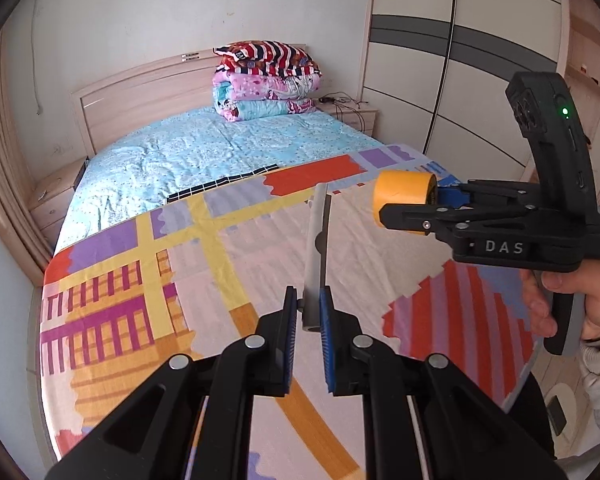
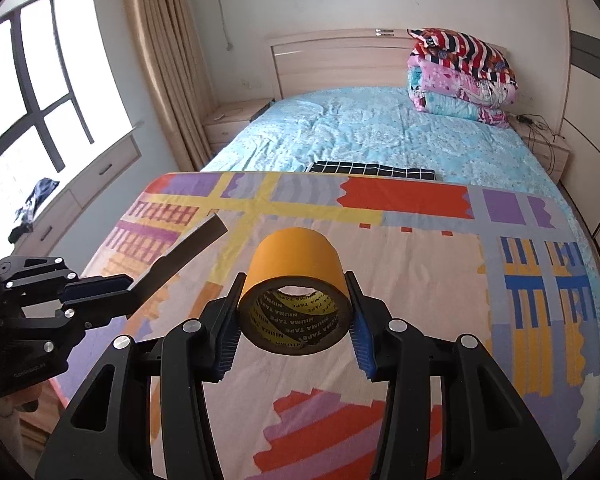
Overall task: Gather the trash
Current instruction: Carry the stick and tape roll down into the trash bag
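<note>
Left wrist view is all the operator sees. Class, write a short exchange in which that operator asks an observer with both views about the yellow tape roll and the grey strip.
Operator: Is anything printed inside the tape roll held by the right tool?
Observer: Yes. The right wrist view looks into its core, which is black and yellow and reads NIUMA TAPE.
Operator: The grey strip in the left tool looks like a thin edge to me. What shape is it?
Observer: Seen from the right wrist, it is a flat, wide band slanting up and away from the tool.
</note>
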